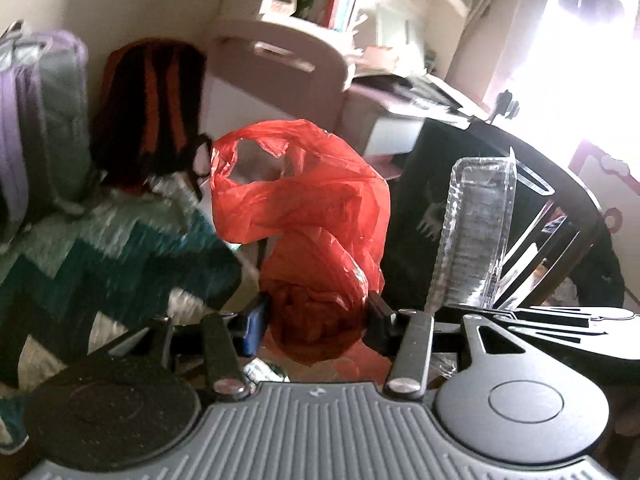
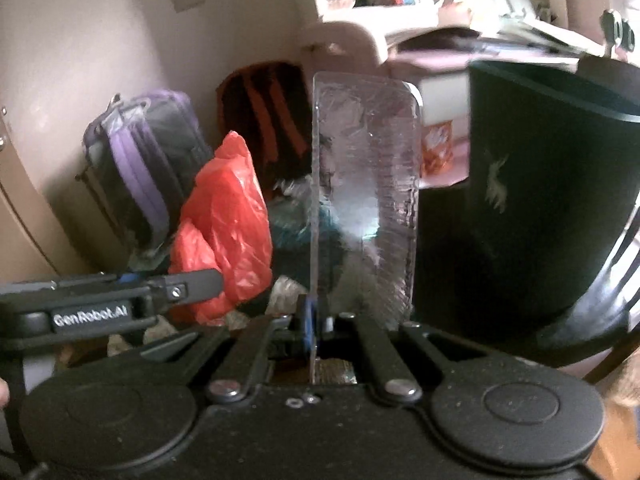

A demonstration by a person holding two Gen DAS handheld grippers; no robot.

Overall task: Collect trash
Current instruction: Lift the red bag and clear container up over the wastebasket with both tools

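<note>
My left gripper [image 1: 318,312] is shut on a crumpled red plastic bag [image 1: 304,200], which bulges up between its fingers. The bag also shows in the right wrist view [image 2: 224,220], left of centre. My right gripper [image 2: 318,328] is shut on a clear plastic clamshell container [image 2: 364,200] that stands upright from its fingers. The same container shows in the left wrist view [image 1: 472,236], to the right of the bag, with the right gripper's body below it. A dark green bin [image 2: 548,200] stands just right of the container; its wall also shows in the left wrist view [image 1: 420,200].
A purple-grey backpack [image 2: 148,168] and a black and orange backpack [image 1: 152,108] lean on the wall. A teal zigzag blanket [image 1: 100,248] lies on the left. A cluttered pink desk with shelves [image 1: 280,56] stands behind. A dark chair [image 1: 568,216] is on the right.
</note>
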